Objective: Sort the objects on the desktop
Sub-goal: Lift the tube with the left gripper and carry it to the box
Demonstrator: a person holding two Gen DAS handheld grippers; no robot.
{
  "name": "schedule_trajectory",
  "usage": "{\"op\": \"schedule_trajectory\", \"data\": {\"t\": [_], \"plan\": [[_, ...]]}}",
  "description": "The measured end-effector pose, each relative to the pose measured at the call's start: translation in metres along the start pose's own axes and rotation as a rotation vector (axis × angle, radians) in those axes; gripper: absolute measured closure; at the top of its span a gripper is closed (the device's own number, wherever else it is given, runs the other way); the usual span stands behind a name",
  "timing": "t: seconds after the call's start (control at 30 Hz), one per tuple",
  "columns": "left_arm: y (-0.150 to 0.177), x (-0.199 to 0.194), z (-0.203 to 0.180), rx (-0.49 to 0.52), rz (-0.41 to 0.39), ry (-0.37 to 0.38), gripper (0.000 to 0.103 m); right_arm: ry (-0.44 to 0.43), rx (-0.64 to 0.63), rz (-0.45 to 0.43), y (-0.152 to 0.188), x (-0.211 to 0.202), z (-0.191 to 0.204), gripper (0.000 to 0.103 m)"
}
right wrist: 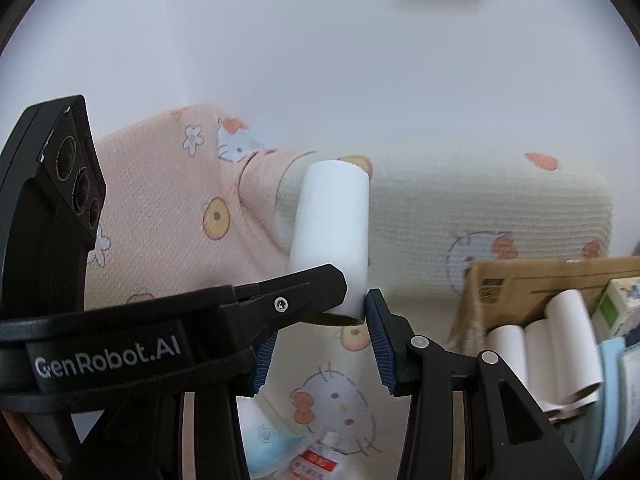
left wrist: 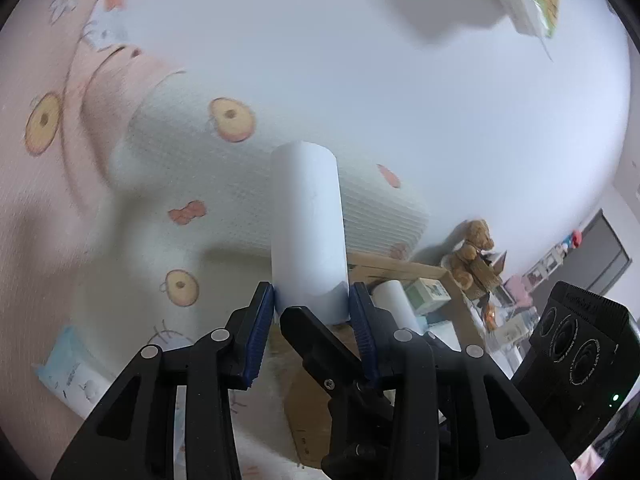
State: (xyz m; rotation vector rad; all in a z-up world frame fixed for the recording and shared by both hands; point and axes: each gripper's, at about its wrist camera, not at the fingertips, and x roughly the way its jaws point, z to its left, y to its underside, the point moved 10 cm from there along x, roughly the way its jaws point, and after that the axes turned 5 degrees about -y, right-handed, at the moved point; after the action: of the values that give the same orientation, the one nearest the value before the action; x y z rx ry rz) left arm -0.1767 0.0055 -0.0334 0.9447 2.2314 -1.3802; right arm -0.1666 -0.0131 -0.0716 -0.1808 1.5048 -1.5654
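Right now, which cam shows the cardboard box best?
Right wrist: the cardboard box sits mostly clear at right, white rolls visible inside. Left wrist catches only its rim behind the white tube and left tongs.

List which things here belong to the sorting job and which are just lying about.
Job:
- tube, held in the left gripper
- cardboard box
- tubes already in it
- green carton in the box
- blue packet, loose
- sachet, loose

Lying about:
- pillow
- teddy
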Motion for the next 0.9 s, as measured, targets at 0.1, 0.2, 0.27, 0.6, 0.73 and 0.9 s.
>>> {"op": "schedule_trajectory", "data": {"t": [0.1,0.2,0.27,0.6,0.73,0.9], "plan": [[0.002,0.002,-0.019,0.034,0.003,0.003,0.060,0.017,-0.003,-0.028,-0.004,-0.015,-0.009,0.063],[0.008,0.007,-0.035,0.081,0.015,-0.012,0.060,0.037,-0.004,-0.033,-0.004,-0.024,-0.021,0.063],[0.011,0.011,-0.042,0.092,0.024,-0.010,0.060,0.045,0.006,-0.035,0.000,-0.029,-0.029,0.063],[0.025,0.035,-0.079,0.167,0.094,-0.002,0.060,0.085,0.051,-0.028,0.007,-0.051,-0.067,0.063],[0.030,0.050,-0.093,0.186,0.134,0.019,0.060,0.114,0.087,-0.016,0.010,-0.057,-0.086,0.063],[0.038,0.066,-0.107,0.209,0.184,0.031,0.060,0.144,0.132,-0.006,0.015,-0.064,-0.109,0.063]]}}
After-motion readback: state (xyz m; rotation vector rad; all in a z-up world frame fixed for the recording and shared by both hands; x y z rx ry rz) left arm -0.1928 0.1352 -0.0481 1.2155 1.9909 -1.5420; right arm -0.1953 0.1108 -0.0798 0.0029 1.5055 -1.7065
